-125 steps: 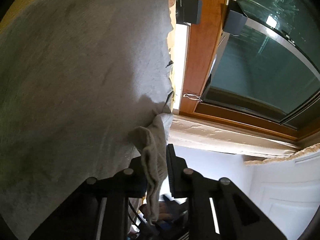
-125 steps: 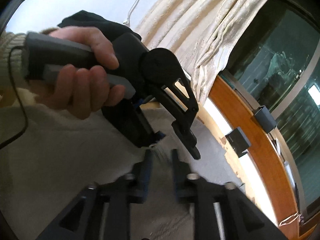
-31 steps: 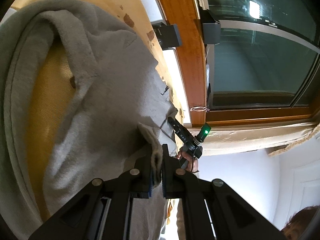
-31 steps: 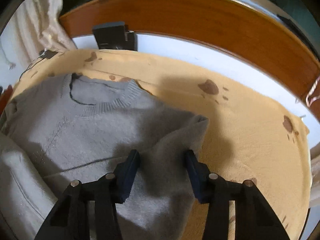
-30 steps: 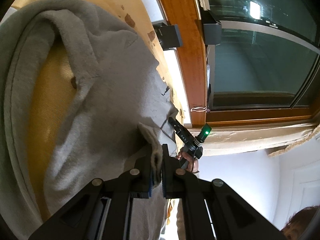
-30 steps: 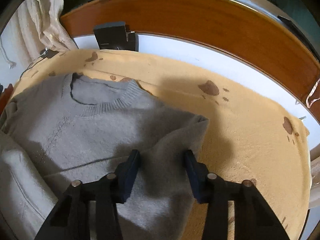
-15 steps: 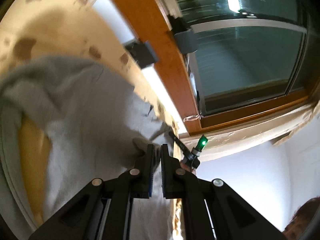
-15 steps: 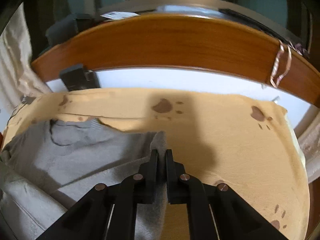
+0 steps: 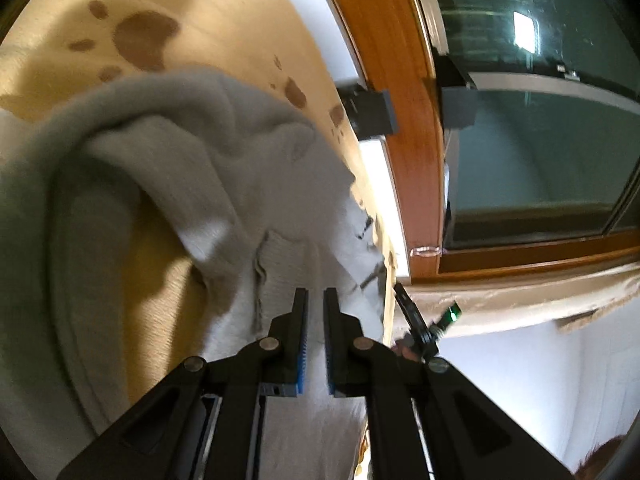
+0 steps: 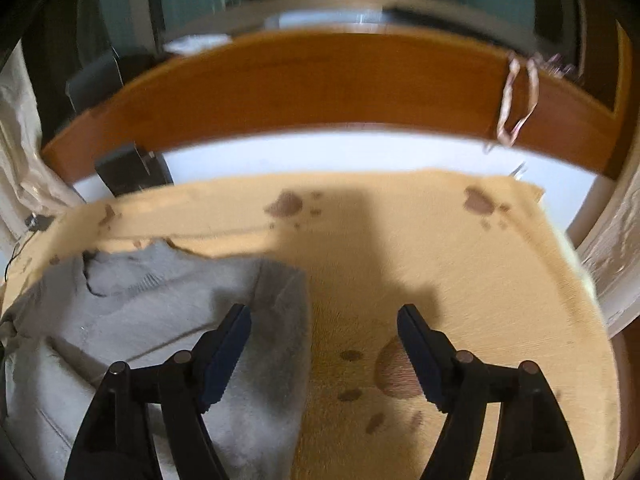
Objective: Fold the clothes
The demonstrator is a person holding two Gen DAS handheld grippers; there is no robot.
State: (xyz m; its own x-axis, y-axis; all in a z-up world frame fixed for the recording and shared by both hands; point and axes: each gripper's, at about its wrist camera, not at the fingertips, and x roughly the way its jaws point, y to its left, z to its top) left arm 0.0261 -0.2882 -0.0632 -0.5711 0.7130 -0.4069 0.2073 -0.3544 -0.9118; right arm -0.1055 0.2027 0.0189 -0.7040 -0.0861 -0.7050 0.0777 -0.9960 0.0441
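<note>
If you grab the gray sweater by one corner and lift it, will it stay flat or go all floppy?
Probably floppy: the gray sweater already lies in soft folds and humps. It would likely sag and drag along the yellow blanket, since the fuzzy knit looks grippy, not slippery. No danger of it breaking.

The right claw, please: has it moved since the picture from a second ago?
Yes. The right claw has shifted right along the wooden frame: it now hangs off the grey sweater's edge over the paw-print blanket, jaws opening and empty.
</note>
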